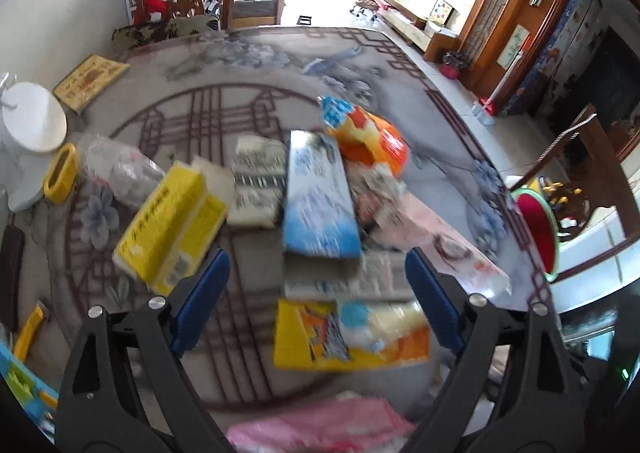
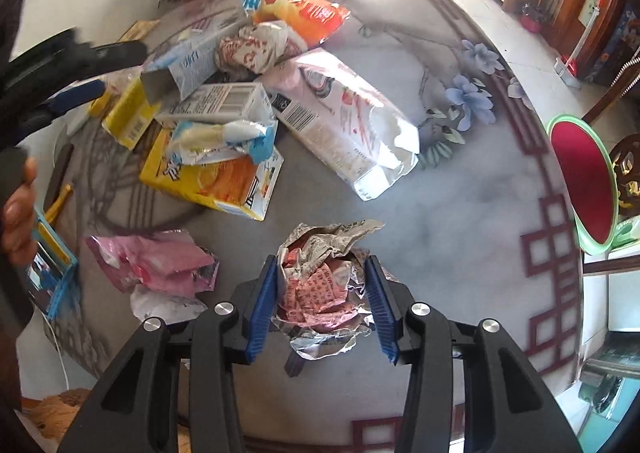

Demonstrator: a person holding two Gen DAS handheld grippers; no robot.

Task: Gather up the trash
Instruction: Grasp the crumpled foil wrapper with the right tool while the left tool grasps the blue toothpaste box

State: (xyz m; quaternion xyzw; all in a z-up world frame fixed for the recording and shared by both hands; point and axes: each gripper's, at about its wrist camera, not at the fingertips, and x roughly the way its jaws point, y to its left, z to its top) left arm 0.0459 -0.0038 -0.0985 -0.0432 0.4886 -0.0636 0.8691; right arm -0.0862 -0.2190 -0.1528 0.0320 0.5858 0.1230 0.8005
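Note:
A pile of trash lies on the patterned table (image 1: 248,65). In the left wrist view my left gripper (image 1: 318,293) is open and empty above a grey carton (image 1: 340,277) and a yellow-orange box (image 1: 344,337), just short of a blue box (image 1: 320,193). My left gripper also shows in the right wrist view (image 2: 96,69), over the pile. My right gripper (image 2: 322,303) is shut on a crumpled red-and-silver wrapper (image 2: 320,285) at the table's near edge. A pink wrapper (image 2: 156,261) lies to its left.
A yellow tissue pack (image 1: 172,225), an orange snack bag (image 1: 368,137), a large pink-white bag (image 2: 344,117) and a clear plastic bag (image 1: 116,165) lie around. A white pot (image 1: 32,121) stands at the left. A red-seated stool (image 2: 582,181) stands off the right table edge.

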